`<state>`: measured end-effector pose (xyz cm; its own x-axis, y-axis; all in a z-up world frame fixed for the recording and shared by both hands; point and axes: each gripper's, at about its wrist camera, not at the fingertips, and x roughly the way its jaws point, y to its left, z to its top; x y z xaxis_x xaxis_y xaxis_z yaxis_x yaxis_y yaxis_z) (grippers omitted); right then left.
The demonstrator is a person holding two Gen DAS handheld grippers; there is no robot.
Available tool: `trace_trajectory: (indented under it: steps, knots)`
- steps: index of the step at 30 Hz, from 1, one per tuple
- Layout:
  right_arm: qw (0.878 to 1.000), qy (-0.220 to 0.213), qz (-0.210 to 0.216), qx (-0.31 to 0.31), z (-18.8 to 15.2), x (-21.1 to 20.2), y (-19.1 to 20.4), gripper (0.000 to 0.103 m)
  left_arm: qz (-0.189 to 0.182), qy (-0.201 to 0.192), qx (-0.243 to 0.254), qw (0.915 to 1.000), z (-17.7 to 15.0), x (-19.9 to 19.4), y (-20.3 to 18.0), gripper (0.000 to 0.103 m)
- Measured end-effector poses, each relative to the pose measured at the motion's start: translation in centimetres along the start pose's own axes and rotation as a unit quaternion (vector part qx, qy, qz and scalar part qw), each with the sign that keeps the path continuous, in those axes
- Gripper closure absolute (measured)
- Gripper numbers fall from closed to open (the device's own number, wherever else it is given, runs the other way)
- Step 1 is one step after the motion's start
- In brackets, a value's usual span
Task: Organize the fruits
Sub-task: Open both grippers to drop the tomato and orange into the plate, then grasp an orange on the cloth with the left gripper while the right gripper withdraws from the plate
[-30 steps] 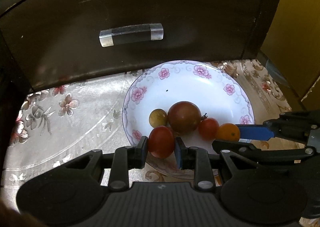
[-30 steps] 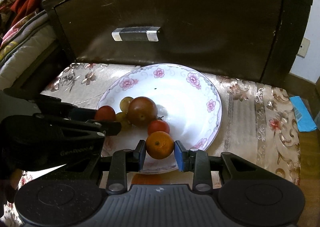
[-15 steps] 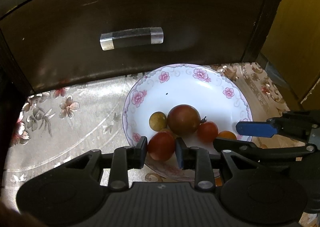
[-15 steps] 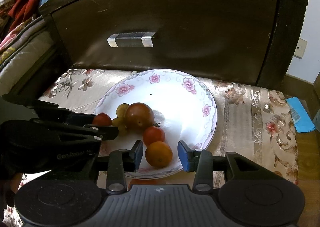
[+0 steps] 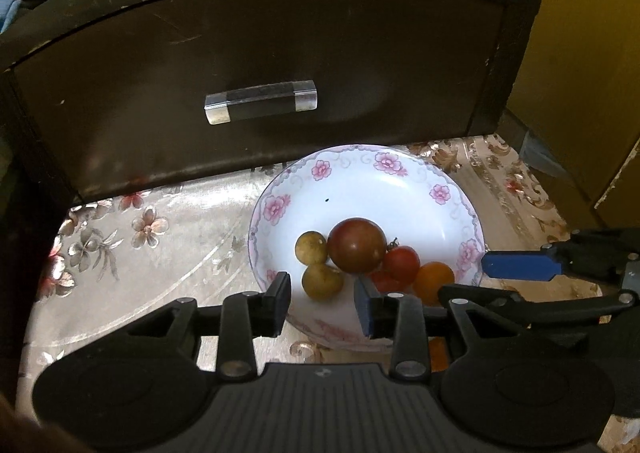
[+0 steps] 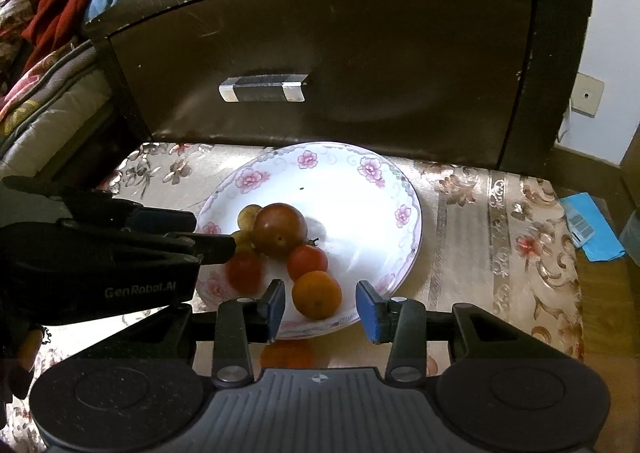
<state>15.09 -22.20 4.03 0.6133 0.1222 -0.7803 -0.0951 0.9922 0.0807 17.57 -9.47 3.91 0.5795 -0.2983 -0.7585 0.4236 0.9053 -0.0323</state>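
Sitting together in the near half of the floral plate [image 6: 404, 189], the fruits form one tight cluster: a large dark tomato [image 6: 279, 228] in the middle, two small yellow-green fruits [image 5: 311, 247] to its left, two red cherry tomatoes [image 6: 307, 262] just near of it, and an orange [image 6: 317, 294] nearest the plate's near rim. One of the red ones looks blurred in the right wrist view, so I cannot tell whether it lies at rest.

Both sets of jaws stand released and empty. The right gripper [image 6: 320, 307] spans the orange without touching it; the left gripper [image 5: 322, 303] hovers at the near-left rim, with the nearer yellow-green fruit ahead of its gap.

Judging from this, the gathering looks largely done: every fruit in view lies on the plate, and none on the patterned surface [image 6: 500, 237]. An orange patch below the plate's near rim may be only a reflection. Behind stands a dark drawer front [image 6: 360, 65] with its clear handle [image 6: 264, 87].
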Motion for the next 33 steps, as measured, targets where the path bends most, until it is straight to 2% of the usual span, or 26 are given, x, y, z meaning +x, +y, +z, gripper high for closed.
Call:
trace_trajectory:
  steps: [8, 20, 33]
  knots:
    - [1.0, -0.005, -0.002, 0.007, -0.8, -1.7, 0.1, 0.068, 0.001, 0.003, -0.003, 1.0, -1.5, -1.4, 0.0, 0.06]
    - [1.0, 0.014, -0.002, 0.009, -3.2, -3.2, 1.1, 0.068, -0.01, 0.02, -0.001, 0.9997, -5.0, -3.9, -0.6, 0.06]
    - [0.999, 0.034, 0.006, 0.011, -5.3, -4.5, 2.3, 0.066, -0.004, 0.049, 0.003, 0.9988, -8.0, -3.7, -1.2, 0.06]
